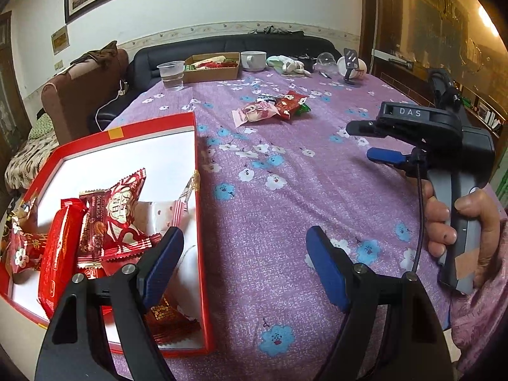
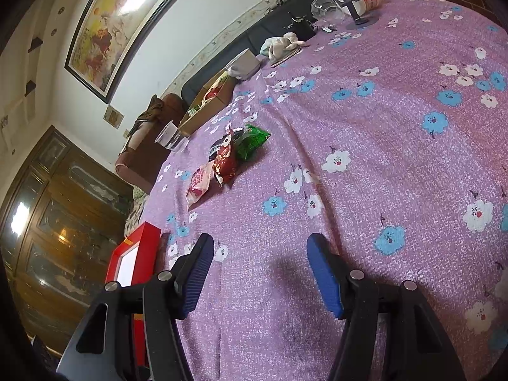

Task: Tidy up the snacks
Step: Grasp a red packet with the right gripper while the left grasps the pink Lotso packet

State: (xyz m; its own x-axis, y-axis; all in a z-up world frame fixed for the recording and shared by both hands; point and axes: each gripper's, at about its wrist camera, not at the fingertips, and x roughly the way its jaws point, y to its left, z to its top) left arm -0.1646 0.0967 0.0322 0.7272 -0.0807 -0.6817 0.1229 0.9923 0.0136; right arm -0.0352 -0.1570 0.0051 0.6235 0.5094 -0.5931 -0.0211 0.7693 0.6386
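A red box [image 1: 198,222] with a white inside sits at the table's left edge and holds several red snack packets [image 1: 95,222]. My left gripper [image 1: 244,254] is open and empty; its left finger hangs over the box's right wall, its right finger over the cloth. A small pile of loose snacks [image 1: 273,108] lies mid-table: a pink packet [image 2: 200,184], a red packet [image 2: 225,162] and a green packet [image 2: 252,141]. My right gripper [image 2: 260,254] hovers open over bare cloth, short of the pile, with nothing between its fingers. A hand [image 1: 444,222] holds it at the right of the left wrist view.
A purple flowered tablecloth [image 1: 285,206] covers the table. At the far edge stand a clear plastic cup [image 1: 171,74], a brown cardboard box of snacks [image 1: 211,66], a white mug [image 1: 253,59] and a phone stand [image 1: 350,63]. A dark sofa and a brown armchair [image 1: 79,95] lie beyond.
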